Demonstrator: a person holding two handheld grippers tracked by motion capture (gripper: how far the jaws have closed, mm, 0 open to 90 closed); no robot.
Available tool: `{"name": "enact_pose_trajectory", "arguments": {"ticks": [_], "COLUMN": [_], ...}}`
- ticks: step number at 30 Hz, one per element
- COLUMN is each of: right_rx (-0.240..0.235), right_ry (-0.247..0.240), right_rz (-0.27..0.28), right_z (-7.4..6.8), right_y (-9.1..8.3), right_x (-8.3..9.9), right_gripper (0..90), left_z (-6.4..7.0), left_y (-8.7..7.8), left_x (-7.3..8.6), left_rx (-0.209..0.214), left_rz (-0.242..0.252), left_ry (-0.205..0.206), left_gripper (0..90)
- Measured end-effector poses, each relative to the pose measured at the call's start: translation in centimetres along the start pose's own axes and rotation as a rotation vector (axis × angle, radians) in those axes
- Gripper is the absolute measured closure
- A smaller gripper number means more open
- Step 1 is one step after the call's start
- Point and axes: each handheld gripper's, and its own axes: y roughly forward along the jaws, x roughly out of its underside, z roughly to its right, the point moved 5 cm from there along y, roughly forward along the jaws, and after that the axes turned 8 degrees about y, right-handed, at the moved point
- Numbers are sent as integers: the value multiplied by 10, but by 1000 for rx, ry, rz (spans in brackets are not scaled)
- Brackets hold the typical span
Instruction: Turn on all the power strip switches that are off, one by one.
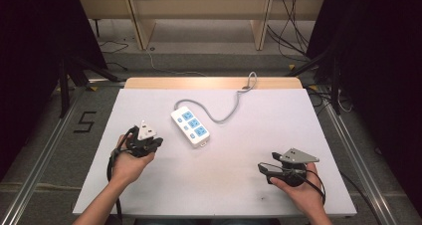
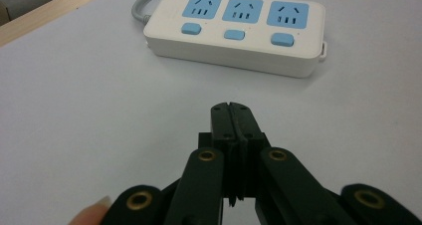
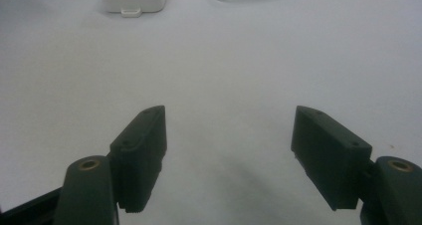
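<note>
I count one power strip [image 2: 234, 31] — three sockets, three switches; my left gripper [image 2: 233, 116] jaws closed on nothing, right gripper [image 3: 229, 153] jaws wide apart.

You see the table [image 1: 164, 185] evenly lit from above, dark surroundings, soft shadows, and slightly blurred close jaws in both gripper views.

Ahead of your left gripper [image 2: 232, 110], whose fingers [image 2: 221, 123] are matt black plastic with brass-coloured rivets, the power strip [image 2: 239, 28] is smooth, slightly glossy white plastic with pale blue faces and a grey rubbery cord [image 1: 226, 114]. Under both pairs of fingers, the desk [image 1: 209, 185] is matt pale grey, wood-edged beyond.
</note>
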Motion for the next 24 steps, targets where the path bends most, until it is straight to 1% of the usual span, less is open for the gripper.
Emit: {"name": "enact_pose_trajectory", "arguments": {"ticks": [1,4,6,11,15,17,19,20,23,24], "right_rx": [0,-1,-2,-5,-7,-8,-8,-6,-8,-8], "right_ry": [-1,-1,-1,0,-2,1,1,3,1,1], "right_rz": [-1,4,6,6,5,7,5,5,6,4], "right_z": [0,-1,-1,-2,-3,-2,-1,-1,-2,-2], "right_y": [0,0,0,0,1,1,0,0,1,1], "right_x": [0,0,-1,0,-1,-1,-1,0,-1,-1], "right_gripper": [313,312,312,312,312,312,312,312,312,312], "left_z": [0,-2,-3,-11,-15,-17,-19,-20,-21,-22], "left_y": [0,8,9,15,18,20,23,26,29,33], "left_x": [0,-7,-9,-21,-26,-29,-32,-36,-39,-42], "left_rx": [0,0,-2,-10,-13,-10,-7,-6,-5,-5], "left_rz": [0,-5,-8,-14,-15,-22,-21,-27,-25,-29], "left_ry": [0,1,1,7,10,12,4,8,5,7], "left_gripper": [896,896,896,896,896,896,896,897,896,896]}}
